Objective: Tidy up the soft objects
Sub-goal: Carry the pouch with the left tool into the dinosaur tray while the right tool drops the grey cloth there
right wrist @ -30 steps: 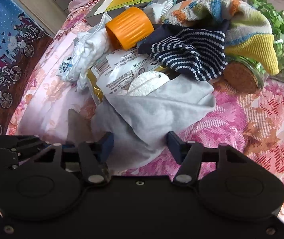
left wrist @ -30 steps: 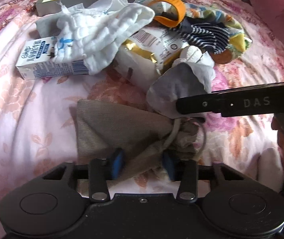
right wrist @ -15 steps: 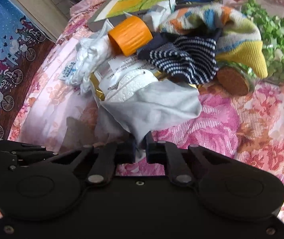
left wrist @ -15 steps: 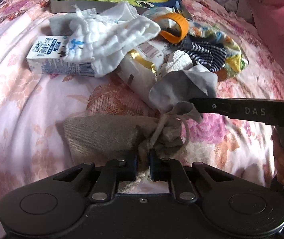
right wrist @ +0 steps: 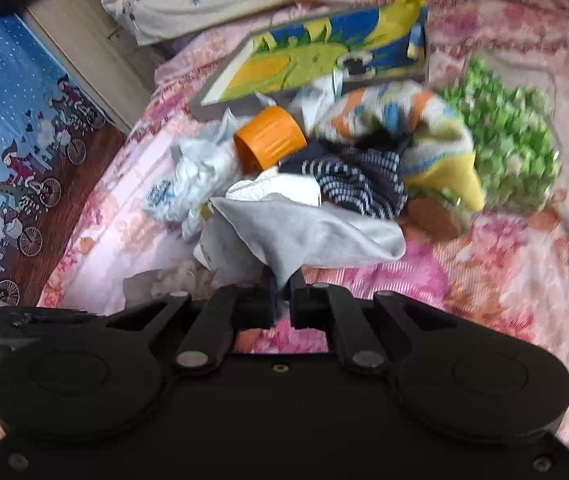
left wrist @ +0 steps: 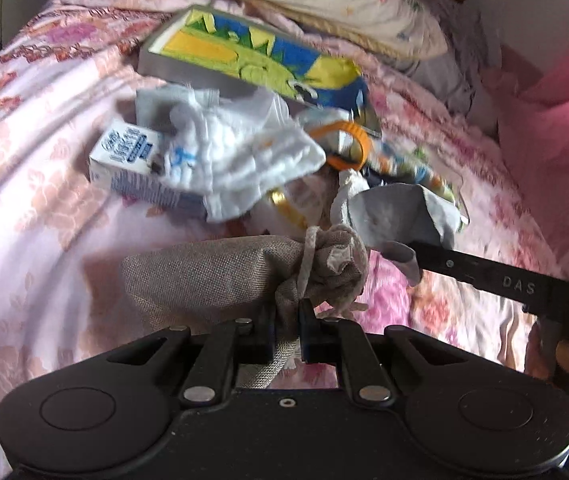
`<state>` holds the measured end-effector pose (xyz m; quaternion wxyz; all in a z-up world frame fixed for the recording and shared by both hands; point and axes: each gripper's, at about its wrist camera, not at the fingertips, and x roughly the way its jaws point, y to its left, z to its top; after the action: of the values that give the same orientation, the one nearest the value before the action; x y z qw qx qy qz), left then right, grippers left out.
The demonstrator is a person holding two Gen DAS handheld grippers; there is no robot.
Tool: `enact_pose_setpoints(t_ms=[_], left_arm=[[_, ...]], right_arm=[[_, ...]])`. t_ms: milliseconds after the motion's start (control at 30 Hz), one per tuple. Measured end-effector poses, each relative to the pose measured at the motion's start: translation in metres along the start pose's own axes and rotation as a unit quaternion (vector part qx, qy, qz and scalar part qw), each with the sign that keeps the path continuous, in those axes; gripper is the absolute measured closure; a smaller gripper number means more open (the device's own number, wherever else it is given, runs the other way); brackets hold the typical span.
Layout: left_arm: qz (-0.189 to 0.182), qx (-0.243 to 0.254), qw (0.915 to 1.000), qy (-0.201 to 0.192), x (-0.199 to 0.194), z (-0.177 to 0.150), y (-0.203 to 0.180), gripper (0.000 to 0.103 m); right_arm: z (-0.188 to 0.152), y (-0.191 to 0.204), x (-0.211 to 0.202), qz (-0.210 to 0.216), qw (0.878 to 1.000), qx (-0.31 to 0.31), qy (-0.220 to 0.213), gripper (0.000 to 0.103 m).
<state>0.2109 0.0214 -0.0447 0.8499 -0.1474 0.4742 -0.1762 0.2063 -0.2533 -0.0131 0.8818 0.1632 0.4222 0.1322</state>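
The beige drawstring pouch (left wrist: 220, 276) is pinched at its gathered neck by the left hand-held gripper (left wrist: 287, 332), jaws closed on the fabric, just above the bed (left wrist: 32, 208). The right hand-held gripper (right wrist: 282, 300) is clamped on a corner of the grey cloth (right wrist: 296, 232), which hangs over the pile. Judged early: nothing appears sorted. The white muslin cloth (left wrist: 236, 160), striped sock (right wrist: 356, 184) and multicoloured knit (right wrist: 412, 124) lie heaped with a milk carton (left wrist: 132, 164) and orange lid (right wrist: 268, 140). Pouch contents cannot be seen.
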Motion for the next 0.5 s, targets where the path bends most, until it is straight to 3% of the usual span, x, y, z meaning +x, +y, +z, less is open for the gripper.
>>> enact_pose_setpoints(t_ms=[500], left_arm=[[-0.037, -0.002, 0.9960, -0.082, -0.035, 0.006, -0.002, 0.092]], right_arm=[[0.013, 0.017, -0.033, -0.010, 0.996, -0.037, -0.086, 0.101]])
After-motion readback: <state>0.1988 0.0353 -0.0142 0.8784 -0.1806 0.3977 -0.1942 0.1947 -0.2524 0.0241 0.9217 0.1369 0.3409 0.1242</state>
